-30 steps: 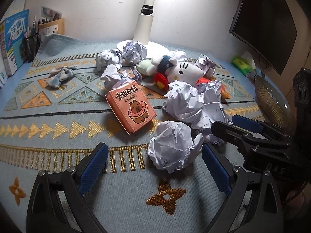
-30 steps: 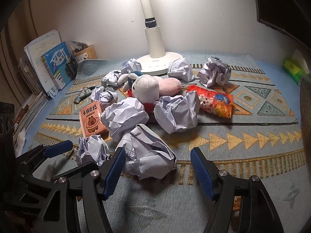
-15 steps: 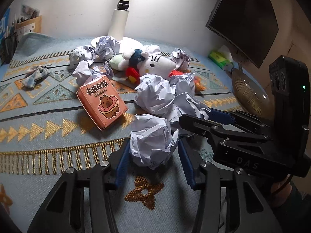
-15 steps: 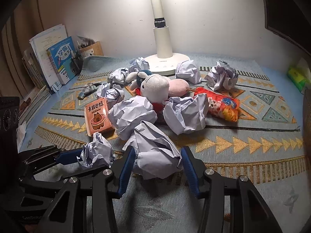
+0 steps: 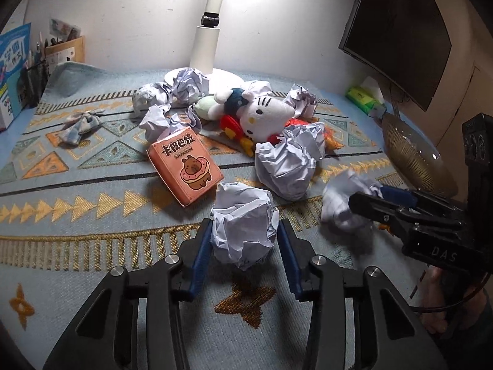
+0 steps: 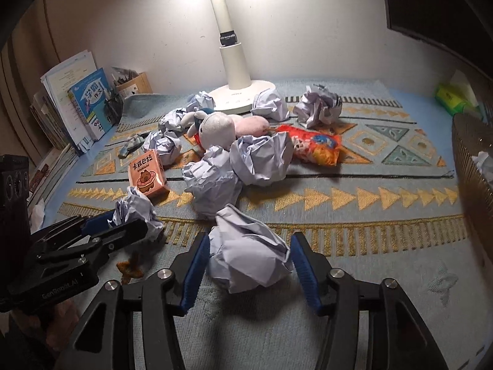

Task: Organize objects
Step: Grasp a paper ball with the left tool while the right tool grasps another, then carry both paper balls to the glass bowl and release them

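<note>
- I am closing my left gripper on a light, springy paper ball just in front of the orange box, gripping mid-bulge.
- My right gripper is opening around another crumpled wad, its pads looking just clear.

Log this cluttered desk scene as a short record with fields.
surface: patterned mat
left gripper: jaws closing on a paper ball
right gripper: jaws opening, second paper ball between them
clutter: plush toy, orange box, snack bag, lamp base
edge: mesh basket
</note>
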### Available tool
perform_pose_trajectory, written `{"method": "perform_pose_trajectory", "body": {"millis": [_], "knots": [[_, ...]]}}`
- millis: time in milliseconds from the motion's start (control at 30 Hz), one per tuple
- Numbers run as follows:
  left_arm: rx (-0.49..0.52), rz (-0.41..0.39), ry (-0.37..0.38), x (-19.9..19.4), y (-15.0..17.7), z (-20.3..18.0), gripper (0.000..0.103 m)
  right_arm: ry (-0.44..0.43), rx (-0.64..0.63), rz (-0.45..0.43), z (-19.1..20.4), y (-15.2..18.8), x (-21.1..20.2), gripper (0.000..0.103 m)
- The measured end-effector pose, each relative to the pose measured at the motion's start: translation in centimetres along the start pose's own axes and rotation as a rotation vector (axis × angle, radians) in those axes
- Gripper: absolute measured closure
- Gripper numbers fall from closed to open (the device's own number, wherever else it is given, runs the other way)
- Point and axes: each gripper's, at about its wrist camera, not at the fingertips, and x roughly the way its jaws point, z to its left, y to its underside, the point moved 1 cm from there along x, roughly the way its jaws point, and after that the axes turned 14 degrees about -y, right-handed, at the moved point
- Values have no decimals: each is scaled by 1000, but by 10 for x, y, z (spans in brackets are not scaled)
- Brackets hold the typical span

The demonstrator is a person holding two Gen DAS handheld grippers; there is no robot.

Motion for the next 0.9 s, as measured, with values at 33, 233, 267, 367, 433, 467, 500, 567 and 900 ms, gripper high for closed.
{"method": "perform_pose_trajectory", "body": {"millis": [33, 233, 267, 367, 433, 467, 500, 567, 900], "knots": [[-4, -21, -5, -2, 0, 1, 64, -25, 17, 3, -1, 1, 1, 29], [-31, -9, -2, 1, 0, 4, 64, 37, -30, 24, 7, 5, 8, 25], [-31, -8, -3, 2, 0, 4, 64, 42, -36, 25, 7, 6, 9, 30], [-16, -11, -18, 1, 1, 0, 64, 41, -32, 34, 8, 8, 11, 54], [0, -16, -44, 0, 1, -4, 64, 24, -16, 23, 8, 7, 6, 54], [12, -24, -64, -1, 1, -7, 64, 22, -18, 12, 9, 6, 1, 54], [31, -37, -81, -4, 2, -11, 64, 35, -26, 0, 10, 5, -5, 54], [52, -50, -96, -9, 1, -20, 64, 74, -41, -29, 10, 0, -20, 54], [50, -182, 85, -51, -59, -98, 64, 215, 4, -228, -40, -30, -139, 54]]}}
